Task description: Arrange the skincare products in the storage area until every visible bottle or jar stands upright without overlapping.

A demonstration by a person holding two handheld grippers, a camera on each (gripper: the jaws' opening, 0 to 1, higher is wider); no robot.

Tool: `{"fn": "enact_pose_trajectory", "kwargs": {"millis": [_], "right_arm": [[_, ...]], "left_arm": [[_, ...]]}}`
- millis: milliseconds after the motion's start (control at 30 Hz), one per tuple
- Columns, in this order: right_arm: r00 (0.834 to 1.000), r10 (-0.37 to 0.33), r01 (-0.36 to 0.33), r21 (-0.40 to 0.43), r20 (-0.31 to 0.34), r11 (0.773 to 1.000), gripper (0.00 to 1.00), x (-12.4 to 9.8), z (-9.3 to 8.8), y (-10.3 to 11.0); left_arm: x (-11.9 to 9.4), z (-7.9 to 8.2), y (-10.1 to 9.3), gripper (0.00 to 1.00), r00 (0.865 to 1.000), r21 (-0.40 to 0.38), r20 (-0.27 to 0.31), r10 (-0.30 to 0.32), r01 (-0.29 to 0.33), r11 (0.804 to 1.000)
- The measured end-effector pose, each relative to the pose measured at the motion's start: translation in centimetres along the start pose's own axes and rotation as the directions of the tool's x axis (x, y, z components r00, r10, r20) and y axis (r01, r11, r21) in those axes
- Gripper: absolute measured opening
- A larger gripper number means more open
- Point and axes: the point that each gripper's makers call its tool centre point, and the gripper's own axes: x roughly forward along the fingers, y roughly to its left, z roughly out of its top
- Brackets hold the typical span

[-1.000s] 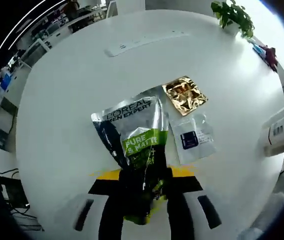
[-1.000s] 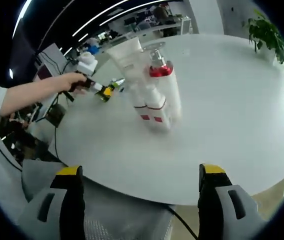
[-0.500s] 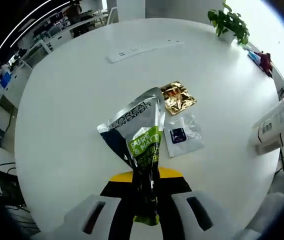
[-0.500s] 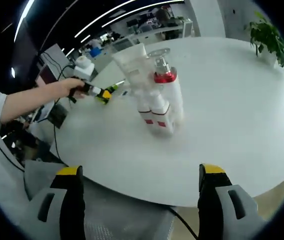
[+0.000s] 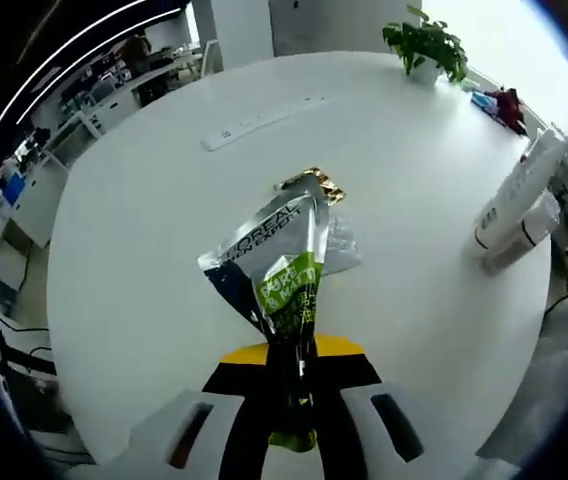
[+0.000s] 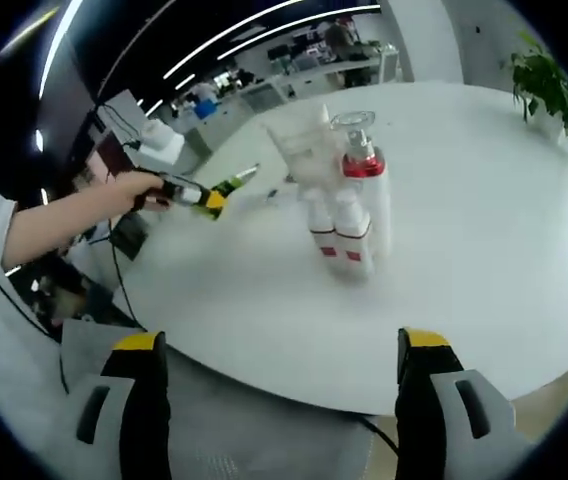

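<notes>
In the left gripper view, the left gripper [image 5: 294, 385] is seen with its black, yellow-banded jaws pressed onto the lower end of a silver, black and green foil sachet printed "L'OREAL" and "PURE & MATTE" [image 5: 276, 265], which is held lifted above the round white table [image 5: 144, 260]. Behind the sachet's upper edge, a crinkled gold foil packet [image 5: 314, 184] is partly hidden, and a small clear plastic packet [image 5: 339, 240] lies just beside it on the table. A long white power strip [image 5: 256, 122] lies farther across the table, and a green potted plant [image 5: 426, 45] stands at the far rim. Near the right edge, a white tube [image 5: 514, 190] and a white bottle with a red band [image 5: 521, 235] are seen standing together, tilted in the fisheye picture.

In the right gripper view, the right gripper [image 6: 279, 400] is held with its jaws spread wide apart and nothing between them, at the near edge of the table. A cluster of skincare products stands upright in the middle of the table: a white pump bottle with a red collar [image 6: 369, 195], two small white bottles with red bands [image 6: 339, 235] touching in front of it, and a translucent white tube [image 6: 299, 150] behind. To the left, a hand [image 6: 129, 190] grips the left gripper, with the green sachet end projecting from its tip
</notes>
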Motion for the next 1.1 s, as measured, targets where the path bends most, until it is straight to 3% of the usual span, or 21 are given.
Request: {"fn": "enact_pose_trajectory", "kwargs": {"millis": [267,333,667,800,933,1100], "right_arm": [[0.999,0.037,-0.037,-0.022,0.015,0.999,0.94,-0.2,0.3,1.5],[0.999,0.049,-0.049,-0.031,0.016,0.998,0.94,-0.3,0.3,1.9],[0.989,0.140,-0.138,-0.052,0.043,0.989,0.92,-0.8,1.2,4.8],[0.971,0.223,-0.222,-0.026,0.089,0.975,0.90,-1.0,2.5,6.6],[0.932,0.325,-0.332,0.020,0.160,0.943,0.88,-1.3,4.5,8.7],[0.902,0.385,-0.393,0.002,0.198,0.919,0.83,-1.6,6.3,9.9]], "left_arm": [[-4.5,0.8,-2.6,0.08,0.993,0.058,0.120,0.015,-0.022,0.998],[-5.6,1.4,-3.6,0.07,0.988,0.075,0.155,0.009,-0.020,0.997],[-11.0,1.5,-7.3,0.05,0.962,0.156,0.274,0.007,-0.052,0.986],[-13.1,1.4,-8.6,0.05,0.948,0.192,0.320,0.003,-0.068,0.979],[-15.0,1.2,-10.4,0.05,0.937,0.237,0.349,-0.003,-0.085,0.968],[-17.5,1.3,-13.3,0.05,0.914,0.278,0.398,-0.073,-0.044,0.959]]}}
